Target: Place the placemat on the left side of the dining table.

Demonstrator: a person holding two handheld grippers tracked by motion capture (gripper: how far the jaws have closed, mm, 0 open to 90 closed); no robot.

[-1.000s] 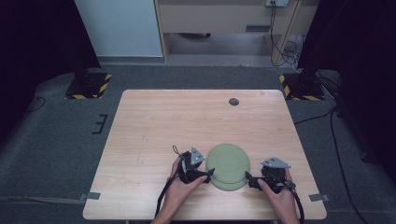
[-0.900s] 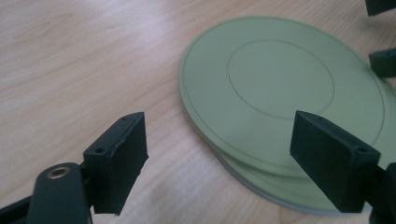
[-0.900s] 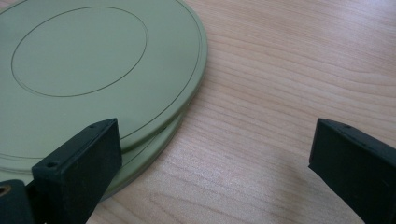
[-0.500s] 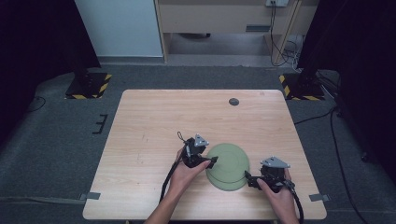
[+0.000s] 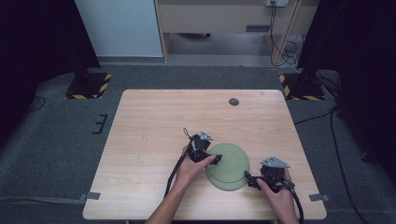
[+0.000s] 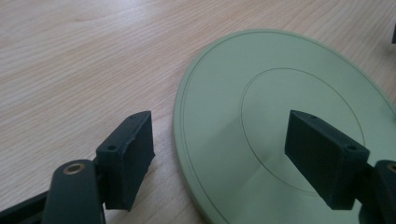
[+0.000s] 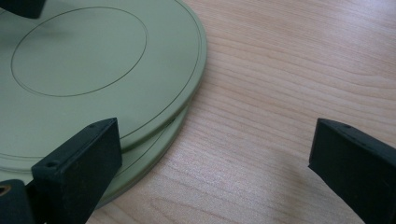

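Two green plates (image 5: 227, 166) lay stacked near the tabletop's (image 5: 154, 121) front edge, left gripper (image 5: 211, 159) over their rim. Left gripper view: jaws released, straddling the upper plate's (image 6: 280, 126) edge. Right gripper view: right gripper (image 7: 210, 158) spread wide beside the stack (image 7: 93, 79).

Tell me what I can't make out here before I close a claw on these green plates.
- Small dark disc, high view: too small to identify.
- Lower plate, right gripper view: mostly covered by the top plate; only its edge shows.
- Top plate's near rim, high view: hidden under the left claw; contact can't be judged.
- Right claw, high view: tips too small to tell if they touch the stack.
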